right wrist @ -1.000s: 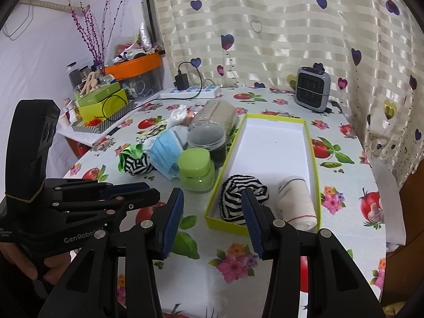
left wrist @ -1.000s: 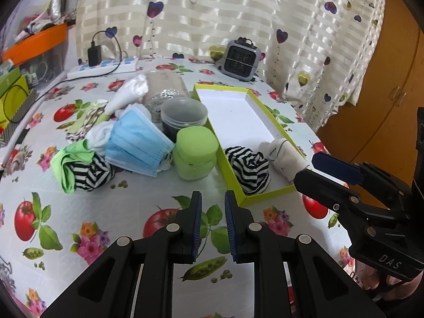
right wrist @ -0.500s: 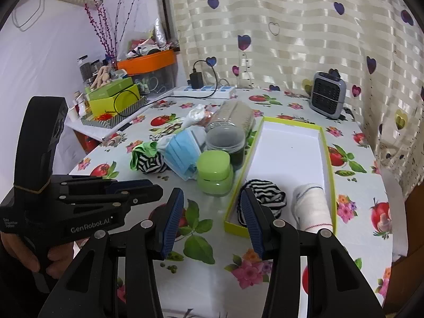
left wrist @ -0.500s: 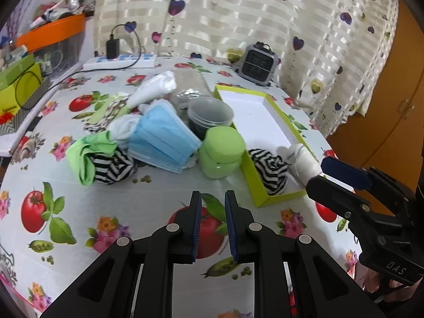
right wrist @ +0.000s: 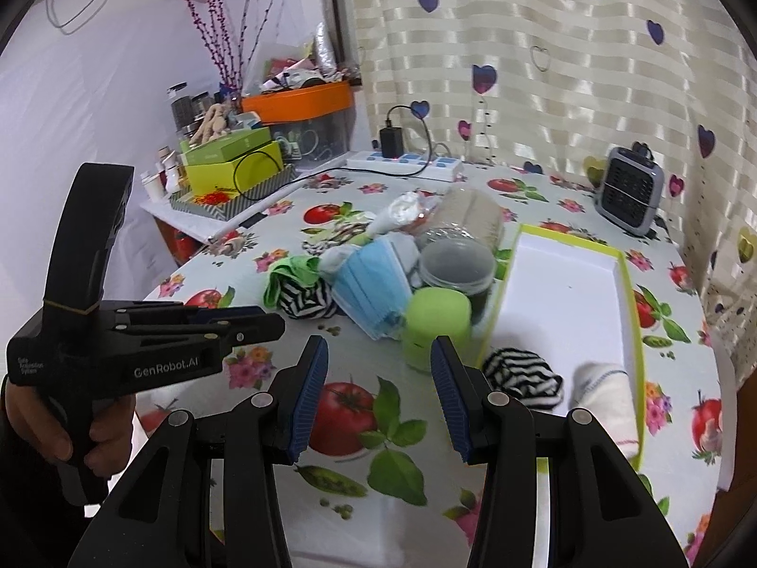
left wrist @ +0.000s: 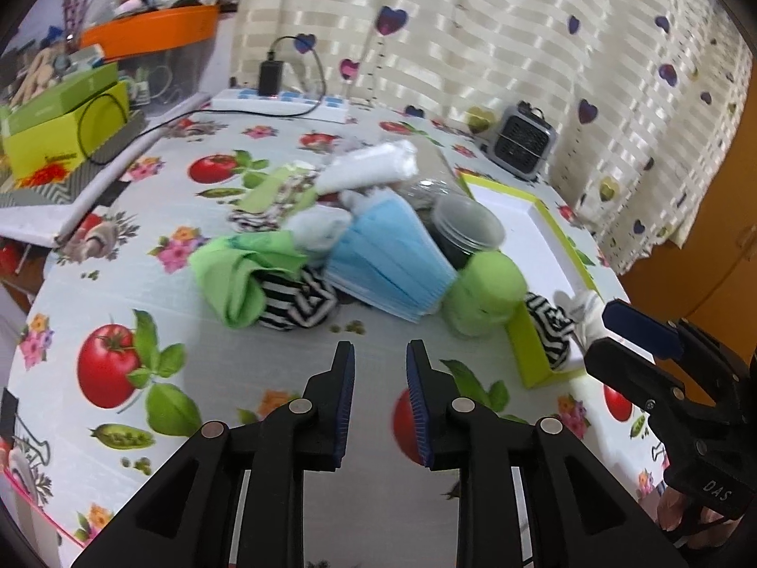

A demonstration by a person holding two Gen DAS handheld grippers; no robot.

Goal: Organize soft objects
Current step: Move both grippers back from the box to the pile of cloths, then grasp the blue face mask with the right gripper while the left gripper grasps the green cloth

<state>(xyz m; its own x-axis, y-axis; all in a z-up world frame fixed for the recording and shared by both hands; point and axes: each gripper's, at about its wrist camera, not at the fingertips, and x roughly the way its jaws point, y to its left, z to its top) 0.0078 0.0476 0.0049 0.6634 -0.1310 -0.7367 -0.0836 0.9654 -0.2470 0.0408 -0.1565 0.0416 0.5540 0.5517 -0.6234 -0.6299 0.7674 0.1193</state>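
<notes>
- Two hand-held grippers: the left gripper (left wrist: 380, 355) hangs over bare tablecloth short of the pile, its jaws opening with nothing between them; the right gripper (right wrist: 378, 355) stands wide apart and empty, aimed near the green jar.
- One lime-edged tray (right wrist: 631, 312) with a white floor, to the right of the pile.
- Two soft things lie in the tray's near end: one black-and-white striped bundle (right wrist: 523, 376) and one white rolled sock (right wrist: 603, 381), side by side.
- One stack of blue face masks (left wrist: 388, 265), pleated, leaning on the pile.
- One green-and-striped sock bundle (left wrist: 265, 286), green cloth folded over black-and-white stripes, at the pile's left front, on the table.
- One white roll (left wrist: 374, 168) at the back of the pile, and one patterned green cloth (left wrist: 269, 201) flat beside it.
- Two jars: one green jar (left wrist: 487, 291) touching the tray's wall, one clear dark-filled jar (left wrist: 466, 232) behind it.
- One small grey heater (left wrist: 520, 142) by the curtain.
</notes>
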